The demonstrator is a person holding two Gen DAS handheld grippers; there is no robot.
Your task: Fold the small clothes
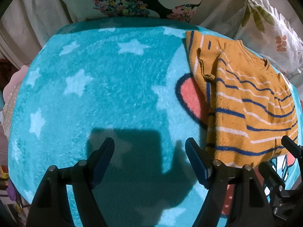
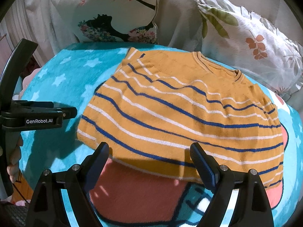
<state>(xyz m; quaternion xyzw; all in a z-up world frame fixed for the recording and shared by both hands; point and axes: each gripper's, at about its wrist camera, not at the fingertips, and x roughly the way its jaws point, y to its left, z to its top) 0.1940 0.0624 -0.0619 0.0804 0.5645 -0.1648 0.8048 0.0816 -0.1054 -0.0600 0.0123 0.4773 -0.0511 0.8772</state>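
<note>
The left hand-held gripper (image 1: 149,151) hangs with its jaws spread wide and nothing between them, pointing steeply down at bare turquoise blanket (image 1: 106,94). Its dark shadow falls on the fleece just ahead of the fingertips. In the right wrist view the body of this same tool shows at the left edge, with a person's fingers (image 2: 14,162) wrapped round its grip.

The right hand-held gripper (image 2: 149,151) is likewise released, jaws wide apart and gripping nothing. Its fingertips hover at the near hem of the sweater (image 2: 180,113); whether the pads touch the knit cannot be told. Below the hem, between the two fingers, lies a reddish patch of the blanket's cartoon print.

The sweater is mustard-yellow knit with blue and white stripes. It lies flat on the right part of the blanket, neckline toward the far side and hem toward the grippers. From the left wrist view one sleeve (image 1: 204,60) is folded in over the body, its ribbed cuff lying on the striped front. The garment sits to the right of the left gripper, just beside its right finger.

The blanket is turquoise with pale stars and covers a rounded surface. Behind it a pillow with a floral silhouette print (image 2: 113,19) leans against pale curtains, and a leaf-patterned pillow (image 2: 251,43) lies at the right, close to the sweater's collar.
</note>
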